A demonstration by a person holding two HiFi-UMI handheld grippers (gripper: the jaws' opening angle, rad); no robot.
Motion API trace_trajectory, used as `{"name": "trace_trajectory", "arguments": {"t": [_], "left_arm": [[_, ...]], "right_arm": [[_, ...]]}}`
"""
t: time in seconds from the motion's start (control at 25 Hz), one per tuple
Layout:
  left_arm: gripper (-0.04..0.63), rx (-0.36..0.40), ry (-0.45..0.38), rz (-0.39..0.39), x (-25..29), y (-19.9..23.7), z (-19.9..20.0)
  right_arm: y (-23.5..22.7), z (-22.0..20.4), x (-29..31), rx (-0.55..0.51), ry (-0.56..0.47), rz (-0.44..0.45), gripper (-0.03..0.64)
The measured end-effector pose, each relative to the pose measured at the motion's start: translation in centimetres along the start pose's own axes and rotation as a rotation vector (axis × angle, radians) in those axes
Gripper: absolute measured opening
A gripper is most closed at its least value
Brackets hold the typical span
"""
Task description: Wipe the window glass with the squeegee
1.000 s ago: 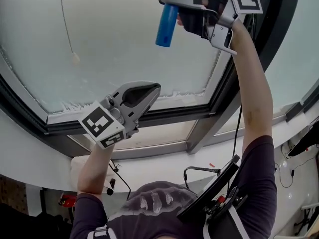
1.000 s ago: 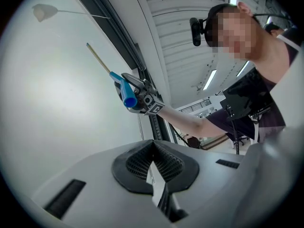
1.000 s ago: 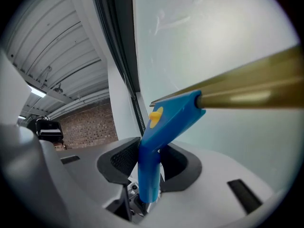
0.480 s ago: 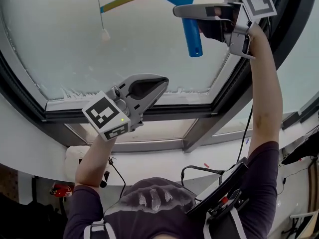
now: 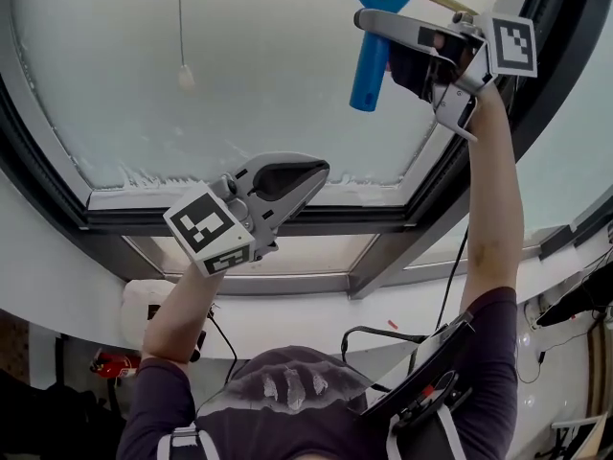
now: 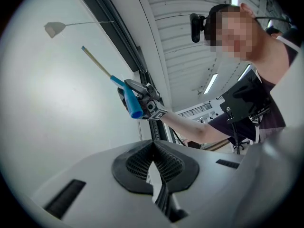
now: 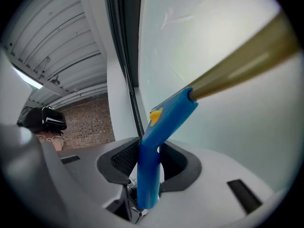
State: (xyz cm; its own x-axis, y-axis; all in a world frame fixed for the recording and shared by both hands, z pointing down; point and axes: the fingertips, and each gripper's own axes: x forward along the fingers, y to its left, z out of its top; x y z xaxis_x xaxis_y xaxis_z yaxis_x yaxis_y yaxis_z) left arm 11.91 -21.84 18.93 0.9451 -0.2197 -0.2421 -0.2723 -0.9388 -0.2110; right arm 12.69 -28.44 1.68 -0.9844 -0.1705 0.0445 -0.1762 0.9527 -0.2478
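Fingers on your right gripper were clamped around the squeegee handle, up at the window glass, your left gripper pinched together on nothing below, so you needed flat, even blade pressure.

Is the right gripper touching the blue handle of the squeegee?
Touching. The right gripper has its jaws closed on the blue squeegee handle; the right gripper view shows both jaws pressing against the handle's sides.

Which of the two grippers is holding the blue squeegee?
The right gripper: its jaws grip the squeegee by its handle. The left gripper is shut and empty.
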Motion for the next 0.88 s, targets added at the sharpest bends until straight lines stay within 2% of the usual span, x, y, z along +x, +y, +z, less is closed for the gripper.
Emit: {"name": "trace_trajectory", "arguments": {"t": [0.12, 0.32, 0.68, 0.88], "left_arm": [[0.006, 0.017, 0.012, -0.007, 0.3, -0.2, 1.0], [0.006, 0.033, 0.013, -0.011, 0.5, -0.1, 1.9], [0.006, 0.007, 0.028, -0.014, 0.8, -0.6, 1.0], [0.006, -0.032, 0.049, -0.011, 0.3, -1.0, 0.2]], "right_arm": [[-0.6, -0.2, -0.2, 0.02, -0.002, -0.016, 0.121], [-1.0, -0.7, -0.4, 0.026, 0.058, -0.031, 0.123], [-1.4, -0.9, -0.5, 0.06, 0.027, -0.025, 0.123], [-1.4, -0.5, -0.7, 0.083, -0.01, -0.028, 0.124]]}}
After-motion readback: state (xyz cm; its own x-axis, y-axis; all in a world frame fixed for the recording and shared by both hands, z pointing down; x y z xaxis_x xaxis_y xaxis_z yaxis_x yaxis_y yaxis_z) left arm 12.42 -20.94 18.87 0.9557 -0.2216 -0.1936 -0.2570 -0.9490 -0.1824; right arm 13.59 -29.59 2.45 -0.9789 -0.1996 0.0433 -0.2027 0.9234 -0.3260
